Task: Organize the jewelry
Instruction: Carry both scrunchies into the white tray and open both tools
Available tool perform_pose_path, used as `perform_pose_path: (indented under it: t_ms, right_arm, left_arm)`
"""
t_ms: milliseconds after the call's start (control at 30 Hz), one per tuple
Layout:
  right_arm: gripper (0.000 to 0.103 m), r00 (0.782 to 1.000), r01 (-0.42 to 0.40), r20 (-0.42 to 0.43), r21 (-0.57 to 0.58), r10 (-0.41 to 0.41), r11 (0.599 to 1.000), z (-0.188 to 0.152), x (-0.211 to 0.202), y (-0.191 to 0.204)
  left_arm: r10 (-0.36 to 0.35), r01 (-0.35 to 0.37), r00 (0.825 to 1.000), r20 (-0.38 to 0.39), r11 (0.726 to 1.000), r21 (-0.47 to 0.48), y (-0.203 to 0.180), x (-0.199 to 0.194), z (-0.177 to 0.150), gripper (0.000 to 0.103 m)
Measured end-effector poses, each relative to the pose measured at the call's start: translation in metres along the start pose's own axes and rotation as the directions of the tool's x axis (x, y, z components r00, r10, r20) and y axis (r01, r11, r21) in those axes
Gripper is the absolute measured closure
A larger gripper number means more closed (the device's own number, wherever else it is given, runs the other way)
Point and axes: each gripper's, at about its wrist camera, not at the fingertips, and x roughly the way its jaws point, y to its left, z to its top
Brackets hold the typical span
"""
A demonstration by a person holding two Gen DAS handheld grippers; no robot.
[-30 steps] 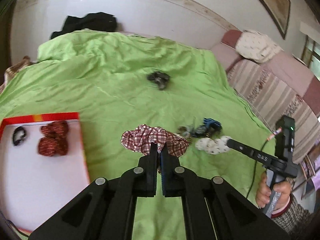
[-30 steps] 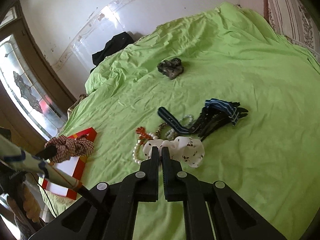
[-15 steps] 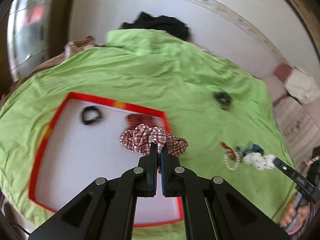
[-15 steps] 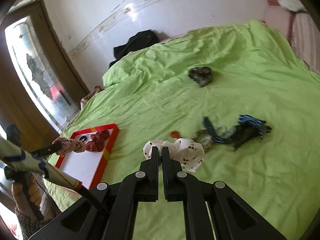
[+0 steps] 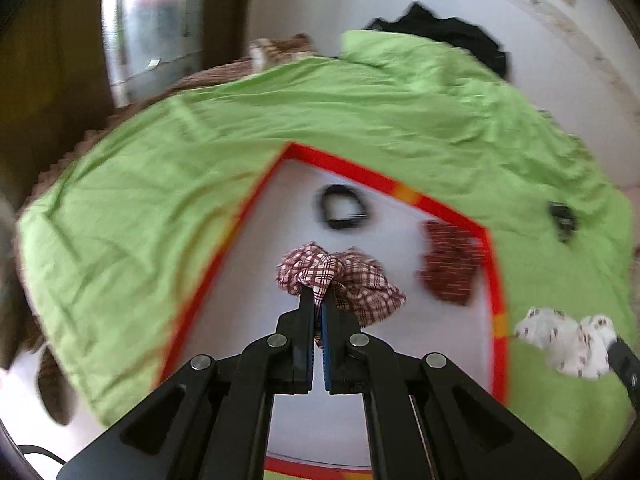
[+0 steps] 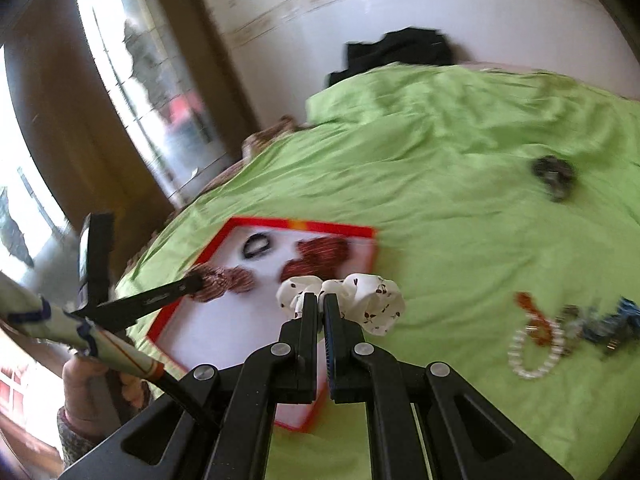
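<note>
We carry both scrunchies to the red-edged tray (image 5: 404,192) on the bed (image 5: 160,208): our left tool (image 5: 316,296) is closed on the checked scrunchie (image 5: 344,276) above it, our right tool (image 6: 319,300) closed on the white scrunchie (image 6: 368,292) at its edge, so each lands inside

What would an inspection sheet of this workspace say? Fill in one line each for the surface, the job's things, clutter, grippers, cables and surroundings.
Surface: green sheet, rumpled.
Job's things: red-edged tray holding a black ring and dark red scrunchie; bead bracelets on the sheet.
Clutter: black garment; dark item.
Grippers: left gripper shut on checked scrunchie; right gripper shut on white scrunchie.
Cables: black cable.
Surroundings: white wall; glass door.
</note>
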Motion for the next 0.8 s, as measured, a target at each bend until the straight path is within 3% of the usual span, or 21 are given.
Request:
perform_pose_path:
  t_ms: [133,300,500,800]
  right_arm:
    - [0.099,0.995,-0.03,-0.096,-0.035,0.027,0.999,-0.023,0.033,0.021]
    - [0.099,0.984,-0.009,-0.18,-0.076,-0.005,0.997,-0.058,0.051,0.027]
    - [0.099,0.983,0.022,-0.178,-0.114,-0.043,0.993,-0.074,0.042,0.028]
    - [0.099,0.985,0.029,-0.168,-0.087,-0.043,0.996,-0.077,0.035,0.024]
  left_arm:
    - [0.084,-0.084,0.996,0.002,0.996,-0.028,0.019,-0.001,-0.001,0.1]
    - [0.125,-0.124,0.992,0.011,0.99,-0.064,0.033,-0.009,-0.004,0.1]
    - [0.148,-0.145,0.988,0.035,0.988,-0.06,0.03,-0.02,-0.004,0.1]
    - [0.132,-0.123,0.989,0.068,0.984,-0.126,0.038,-0.034,-0.005,0.1]
